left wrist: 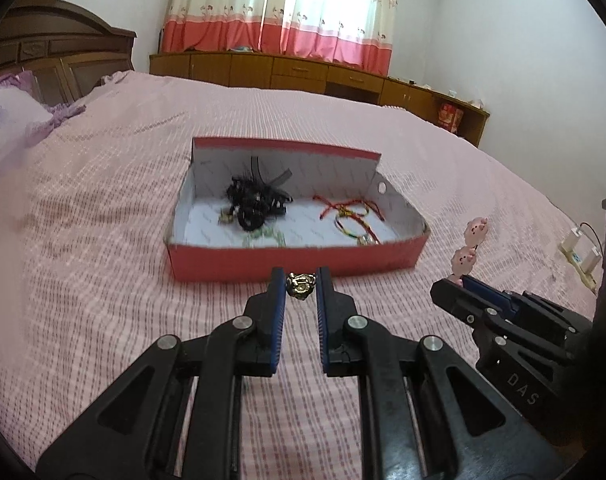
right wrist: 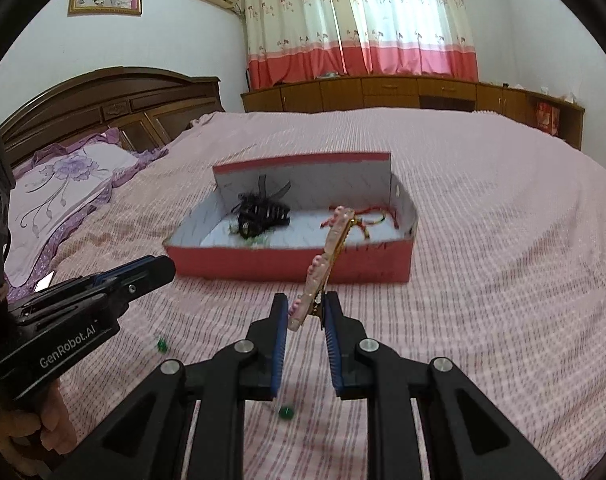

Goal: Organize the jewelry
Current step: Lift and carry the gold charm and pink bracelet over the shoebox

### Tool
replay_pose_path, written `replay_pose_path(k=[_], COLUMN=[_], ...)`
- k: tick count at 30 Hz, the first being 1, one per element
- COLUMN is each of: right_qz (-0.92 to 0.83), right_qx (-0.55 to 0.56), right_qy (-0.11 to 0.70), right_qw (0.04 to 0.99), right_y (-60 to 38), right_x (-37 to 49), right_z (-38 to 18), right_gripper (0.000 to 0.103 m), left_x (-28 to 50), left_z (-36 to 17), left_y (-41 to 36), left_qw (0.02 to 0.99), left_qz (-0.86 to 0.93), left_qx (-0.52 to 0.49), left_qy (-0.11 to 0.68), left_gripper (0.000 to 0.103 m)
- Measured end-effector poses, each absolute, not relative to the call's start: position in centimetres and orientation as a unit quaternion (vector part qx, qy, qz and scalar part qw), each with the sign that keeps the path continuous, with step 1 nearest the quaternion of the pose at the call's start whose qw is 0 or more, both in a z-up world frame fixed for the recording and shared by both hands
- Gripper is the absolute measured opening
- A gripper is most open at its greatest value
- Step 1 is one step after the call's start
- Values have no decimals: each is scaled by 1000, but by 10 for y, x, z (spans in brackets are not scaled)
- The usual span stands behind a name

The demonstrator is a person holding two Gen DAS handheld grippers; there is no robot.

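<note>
A red box [left wrist: 295, 260] with a white inside lies open on the pink bed, also in the right wrist view [right wrist: 291, 266]. It holds a black tangle of hair pieces [left wrist: 255, 200] and red and coloured cord bracelets [left wrist: 351, 212]. My left gripper [left wrist: 300, 284] is shut on a small gold ring [left wrist: 301, 285] just in front of the box's near wall. My right gripper [right wrist: 307, 310] is shut on a pink hair clip [right wrist: 323, 264] that sticks up and forward, to the right of the left gripper; the clip also shows in the left wrist view [left wrist: 469, 248].
Two small green beads [right wrist: 285, 412] [right wrist: 161, 345] lie on the bedspread in front of the box. A purple flowered pillow [right wrist: 63, 188] and the wooden headboard [right wrist: 103, 108] are at the left. A power strip [left wrist: 579, 256] lies at the bed's right edge.
</note>
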State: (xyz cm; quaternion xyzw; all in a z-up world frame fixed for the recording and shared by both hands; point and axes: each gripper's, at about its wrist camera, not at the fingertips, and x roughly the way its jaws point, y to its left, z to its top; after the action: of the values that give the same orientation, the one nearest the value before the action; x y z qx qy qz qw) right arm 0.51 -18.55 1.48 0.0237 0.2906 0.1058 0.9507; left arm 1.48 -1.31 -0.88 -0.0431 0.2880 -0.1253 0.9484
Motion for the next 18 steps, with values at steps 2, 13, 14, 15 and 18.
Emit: replay_pose_path(k=[2,13,14,15,18], right_qz=[105,99,98,97,92], right_qx=[20,-1,-3,-4,-7], right_qy=[283,265,265,265,264], right_qw=[953,959,959,960,960], right_y=[-186,-183,-183,-183,-183], right_x=[14,58,62,67,79], right_z=[20,26,26,25,23], right_gripper=[20,20,20,20,20], left_x=[20,62,68,71,84], left_z=[-6,-1,-1,-2,-4], left_y=[-14,-17,-17,-17,-19], left_qw=[950,958,958,958,960], left_qz=[-124,-111,-109,-108,-101], left_qx=[-42,-50,-50,-51,-45], left_qy=[283,261,261,260,258], left_gripper=[7,7,7,7,7])
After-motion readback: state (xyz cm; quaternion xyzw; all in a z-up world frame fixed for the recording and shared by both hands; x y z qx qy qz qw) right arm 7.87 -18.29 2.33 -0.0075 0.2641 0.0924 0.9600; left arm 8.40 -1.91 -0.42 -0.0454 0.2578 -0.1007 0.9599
